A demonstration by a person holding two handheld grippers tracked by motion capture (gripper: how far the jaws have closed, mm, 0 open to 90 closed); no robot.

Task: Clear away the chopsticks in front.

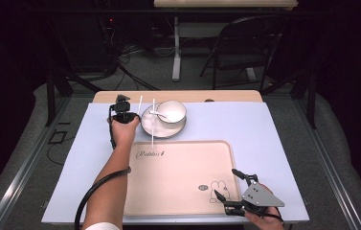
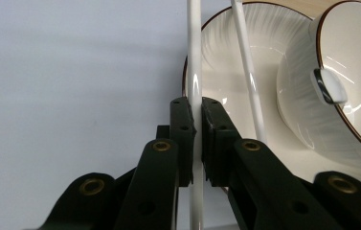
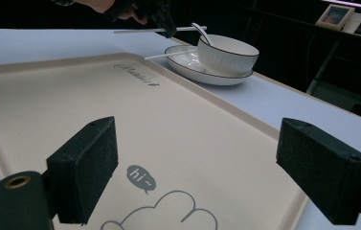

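Observation:
My left gripper (image 2: 198, 103) is shut on a thin white chopstick (image 2: 195, 57), held just off the blue mat beside a white ribbed plate (image 2: 231, 52). A second white chopstick (image 2: 251, 76) rests with one end on that plate. A white bowl (image 2: 360, 43) with a dark rim sits on the plate, a spoon (image 2: 329, 86) inside it. In the high view the left gripper (image 1: 129, 115) is left of the plate (image 1: 152, 128), and the second chopstick (image 1: 153, 127) reaches toward the beige tray (image 1: 178, 187). My right gripper (image 3: 207, 167) stands open over the tray's near right corner.
The tray (image 3: 73, 105) bears a printed word and a cartoon drawing. A blue mat (image 1: 245, 124) covers the table, with bare room to the right of the bowl (image 1: 172, 111). A folding chair (image 1: 245, 43) and cables stand on the floor beyond the table.

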